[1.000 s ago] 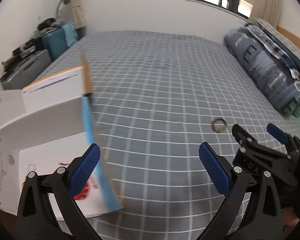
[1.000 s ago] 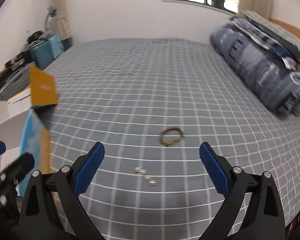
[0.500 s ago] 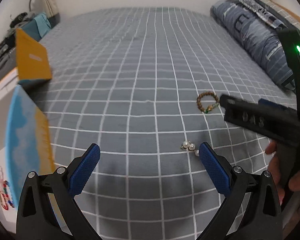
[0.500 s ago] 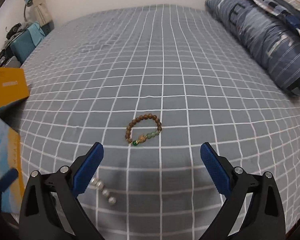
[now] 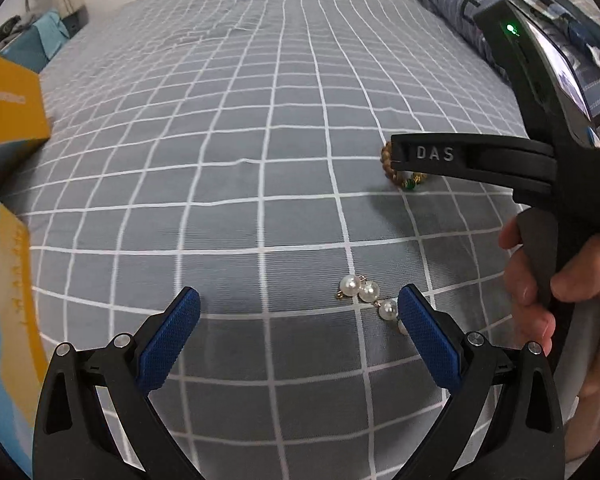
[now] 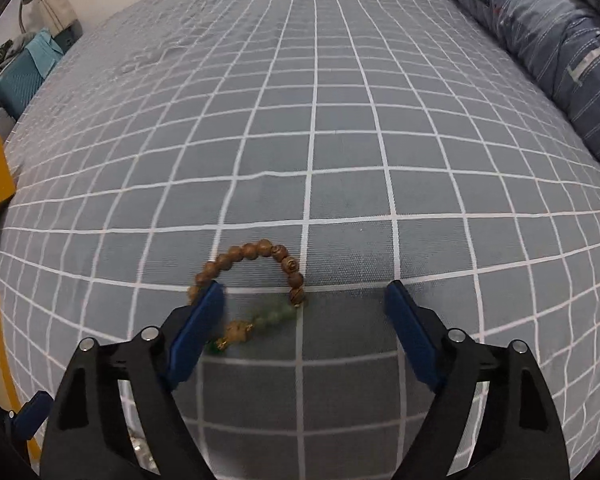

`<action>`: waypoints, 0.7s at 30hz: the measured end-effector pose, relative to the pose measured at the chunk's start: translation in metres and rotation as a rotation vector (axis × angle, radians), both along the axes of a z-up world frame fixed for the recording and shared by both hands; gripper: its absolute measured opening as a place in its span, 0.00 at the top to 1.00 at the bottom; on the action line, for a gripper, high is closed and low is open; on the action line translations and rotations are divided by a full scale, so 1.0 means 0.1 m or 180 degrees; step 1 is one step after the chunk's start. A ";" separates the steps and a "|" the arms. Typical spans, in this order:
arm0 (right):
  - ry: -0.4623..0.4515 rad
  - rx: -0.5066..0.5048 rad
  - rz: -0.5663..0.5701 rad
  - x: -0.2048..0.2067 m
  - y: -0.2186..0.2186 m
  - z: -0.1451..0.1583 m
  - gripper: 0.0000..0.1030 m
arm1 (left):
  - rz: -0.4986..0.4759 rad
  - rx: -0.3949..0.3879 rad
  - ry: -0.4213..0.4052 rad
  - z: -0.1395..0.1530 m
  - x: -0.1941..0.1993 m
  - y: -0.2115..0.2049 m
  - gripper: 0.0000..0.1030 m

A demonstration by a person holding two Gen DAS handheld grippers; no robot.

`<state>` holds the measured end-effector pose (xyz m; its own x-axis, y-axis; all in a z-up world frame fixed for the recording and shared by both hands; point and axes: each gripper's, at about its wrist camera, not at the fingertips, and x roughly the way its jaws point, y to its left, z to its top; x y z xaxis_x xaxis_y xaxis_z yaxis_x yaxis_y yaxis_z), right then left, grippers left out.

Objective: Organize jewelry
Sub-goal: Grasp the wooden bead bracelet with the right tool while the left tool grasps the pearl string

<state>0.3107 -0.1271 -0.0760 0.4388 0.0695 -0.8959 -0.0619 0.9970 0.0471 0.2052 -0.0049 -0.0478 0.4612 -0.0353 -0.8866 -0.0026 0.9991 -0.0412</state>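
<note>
Box (image 5: 4,104): at 9 o'clock on the bed (image 5: 260,120), orange and blue card, probably where the jewelry goes.
Left tool (image 5: 300,326): released, jaws wide, nothing between the pads; it hangs over the sheet.
Pearl piece (image 5: 366,294): at 3 o'clock of the left tool, just beside its right pad; small, light, smooth, it may roll. Take it across the middle pearl.
Right tool (image 6: 306,314): jaws have just been closing but are not yet clenched; the pads press on nothing.
Bead bracelet (image 6: 256,276): lies flat, its near arc between the jaws, left pad over one side. Light, limp string of hard beads; pinch one arc.
</note>
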 end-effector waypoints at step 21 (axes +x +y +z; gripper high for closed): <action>-0.0048 -0.0189 0.0067 -0.04 0.00 0.02 0.74 | -0.0032 0.0175 0.0101 -0.11 -0.03 -0.16 0.44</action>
